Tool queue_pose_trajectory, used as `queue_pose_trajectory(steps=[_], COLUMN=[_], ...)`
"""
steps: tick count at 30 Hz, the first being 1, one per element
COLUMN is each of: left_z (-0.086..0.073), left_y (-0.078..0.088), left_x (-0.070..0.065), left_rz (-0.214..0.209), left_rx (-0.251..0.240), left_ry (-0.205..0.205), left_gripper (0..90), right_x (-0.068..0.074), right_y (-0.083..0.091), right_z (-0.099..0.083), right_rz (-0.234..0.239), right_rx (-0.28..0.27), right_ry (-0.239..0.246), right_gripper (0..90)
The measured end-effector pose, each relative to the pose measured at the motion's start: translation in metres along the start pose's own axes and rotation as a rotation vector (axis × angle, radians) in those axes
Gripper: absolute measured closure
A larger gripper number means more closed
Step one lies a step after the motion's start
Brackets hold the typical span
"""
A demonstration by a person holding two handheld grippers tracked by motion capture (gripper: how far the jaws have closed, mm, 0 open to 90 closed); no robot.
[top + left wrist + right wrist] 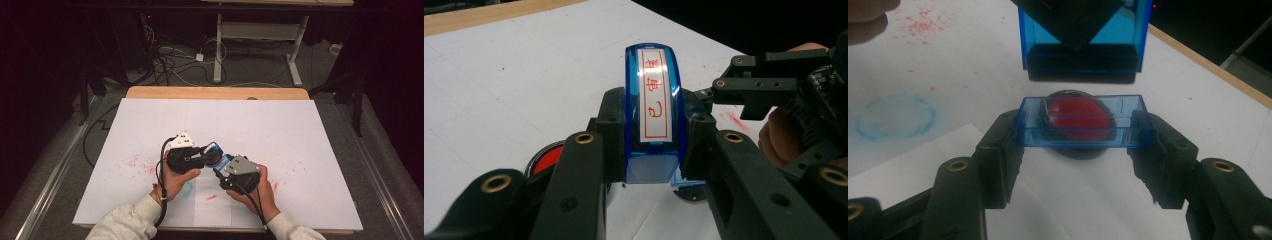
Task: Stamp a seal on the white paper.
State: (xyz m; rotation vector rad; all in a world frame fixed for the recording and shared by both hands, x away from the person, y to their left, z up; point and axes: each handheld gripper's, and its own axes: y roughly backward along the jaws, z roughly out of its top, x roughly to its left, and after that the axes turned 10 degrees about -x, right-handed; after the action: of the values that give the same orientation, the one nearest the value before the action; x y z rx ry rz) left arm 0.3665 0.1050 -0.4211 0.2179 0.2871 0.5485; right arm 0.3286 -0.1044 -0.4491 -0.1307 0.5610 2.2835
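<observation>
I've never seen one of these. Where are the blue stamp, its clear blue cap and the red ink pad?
Blue stamp (pixel 654 107): left gripper view, on its white label with red characters.
Blue cap (pixel 1080 136): right gripper view, on its front wall.
Red ink pad (pixel 545 161): left gripper view, on its red surface.

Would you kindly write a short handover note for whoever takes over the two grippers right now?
Left gripper: shut on the blue stamp, held above the paper.
Right gripper: shut on the stamp's clear blue cap, just below the stamp and apart from it.
Red ink pad: on the paper, under the cap.
Done: cap is off the stamp.
Left, by my guess: ink the stamp on the pad, press it on the paper, then refit the cap. Red specks and a blue ring already mark the paper.
</observation>
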Motion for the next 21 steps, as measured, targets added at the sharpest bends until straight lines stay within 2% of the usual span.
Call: queue_pose_trajectory(steps=[6, 11, 21], left_z=[0.0004, 0.0006, -0.0017], left_y=[-0.0003, -0.0008, -0.0035], left_x=[-0.0015, -0.004, -0.0089], left_rz=[-0.005, -0.003, -0.035], left_rx=[-0.008, -0.003, -0.008], left_ry=[0.001, -0.014, -0.012], left_gripper=[67.8, 67.7, 67.7], right_x=[-0.0009, -0.0025, -0.0017], right_y=[-0.0029, -0.0048, -0.0081], right_z=[0.0029, 0.0031, 0.0031], right_rz=[-0.003, -0.011, -0.01], right_rx=[-0.006, 0.002, 0.01], right_ry=[-0.024, -0.04, -0.058], right_gripper=[40.6, 40.6, 40.6])
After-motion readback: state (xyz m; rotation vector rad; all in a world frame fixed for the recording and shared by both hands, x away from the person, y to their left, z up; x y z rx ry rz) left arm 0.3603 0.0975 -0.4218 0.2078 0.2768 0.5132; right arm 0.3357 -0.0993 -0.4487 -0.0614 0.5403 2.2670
